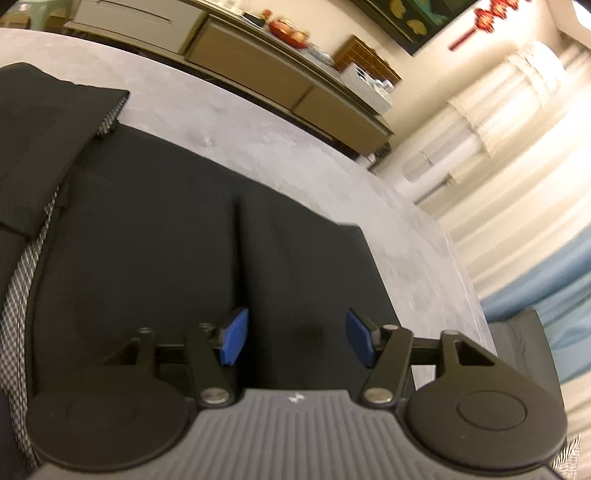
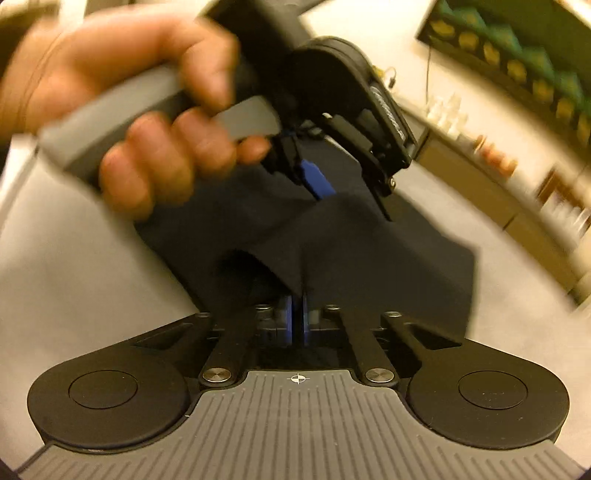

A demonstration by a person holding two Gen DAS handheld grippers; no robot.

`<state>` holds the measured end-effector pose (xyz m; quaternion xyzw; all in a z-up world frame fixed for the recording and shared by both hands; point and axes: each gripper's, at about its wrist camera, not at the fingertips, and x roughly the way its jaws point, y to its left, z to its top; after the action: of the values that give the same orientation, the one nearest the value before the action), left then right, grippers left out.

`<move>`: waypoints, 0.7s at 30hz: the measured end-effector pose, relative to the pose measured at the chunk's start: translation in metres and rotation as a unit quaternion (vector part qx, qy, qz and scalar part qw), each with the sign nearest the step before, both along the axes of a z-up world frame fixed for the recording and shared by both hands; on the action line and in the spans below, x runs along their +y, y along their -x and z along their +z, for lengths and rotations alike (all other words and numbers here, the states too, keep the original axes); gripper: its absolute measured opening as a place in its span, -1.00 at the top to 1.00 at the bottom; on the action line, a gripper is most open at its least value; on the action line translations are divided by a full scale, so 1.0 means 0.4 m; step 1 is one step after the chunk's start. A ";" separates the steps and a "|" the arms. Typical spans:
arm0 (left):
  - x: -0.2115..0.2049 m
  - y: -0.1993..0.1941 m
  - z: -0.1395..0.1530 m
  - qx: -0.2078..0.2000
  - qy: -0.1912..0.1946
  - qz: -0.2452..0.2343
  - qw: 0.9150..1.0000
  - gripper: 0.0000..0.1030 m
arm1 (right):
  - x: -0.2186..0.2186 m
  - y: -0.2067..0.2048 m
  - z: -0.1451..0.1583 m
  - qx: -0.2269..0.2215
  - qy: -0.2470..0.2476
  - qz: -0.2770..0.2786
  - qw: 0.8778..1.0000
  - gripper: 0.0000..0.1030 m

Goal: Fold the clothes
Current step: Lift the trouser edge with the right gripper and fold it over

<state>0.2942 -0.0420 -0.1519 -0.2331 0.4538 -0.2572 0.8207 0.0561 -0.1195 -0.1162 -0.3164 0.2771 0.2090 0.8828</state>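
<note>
A black garment (image 1: pixel 155 229) is lying on the grey counter (image 1: pixel 288 155) under the spread, empty left tongs (image 1: pixel 295 341). The right tongs (image 2: pixel 297 314) are pinching its lifted edge; it looks light, limp, best gripped at hems.

Long sideboard (image 1: pixel 295 85) with red bowl (image 1: pixel 288 33), pale curtains (image 1: pixel 517 184)
</note>
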 end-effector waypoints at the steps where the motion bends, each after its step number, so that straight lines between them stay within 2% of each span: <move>1: -0.003 -0.004 -0.001 0.001 0.001 0.000 1.000 -0.16 | 0.008 0.010 -0.008 -0.013 0.026 0.005 1.000 0.94; 3: -0.008 -0.005 -0.005 -0.009 0.003 0.009 1.000 -0.02 | 0.022 0.023 -0.025 -0.039 0.070 0.014 0.997 0.94; 4: -0.011 -0.003 -0.008 -0.016 0.005 0.015 1.000 0.39 | 0.030 0.027 -0.034 -0.050 0.089 0.017 0.995 0.94; 5: -0.013 -0.001 -0.011 -0.023 0.006 0.021 1.000 0.59 | 0.037 0.032 -0.042 -0.061 0.109 0.021 0.992 0.94; 7: -0.017 0.003 -0.017 -0.037 0.009 0.033 0.999 0.72 | 0.045 0.036 -0.055 -0.084 0.131 0.017 0.988 0.94; 10: -0.012 -0.001 -0.033 -0.038 0.022 0.046 0.998 0.74 | 0.053 0.034 -0.077 -0.114 0.163 0.012 0.980 0.94; 15: 0.014 0.007 -0.033 -0.038 0.047 0.054 0.997 0.79 | 0.061 0.044 -0.081 -0.128 0.170 0.030 0.977 0.94; 20: 0.061 0.055 0.012 -0.081 0.049 0.095 0.991 0.83 | 0.071 0.058 -0.091 -0.177 0.199 0.043 0.963 0.94; 21: 0.074 0.069 0.016 -0.093 0.047 0.108 0.989 0.83 | 0.074 0.055 -0.099 -0.174 0.201 0.047 0.963 0.94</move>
<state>0.2665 -0.0124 -0.1454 -0.2942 0.3346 -0.2089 0.8706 0.0343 -0.0900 -0.1557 -0.5317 0.1399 0.1318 0.8248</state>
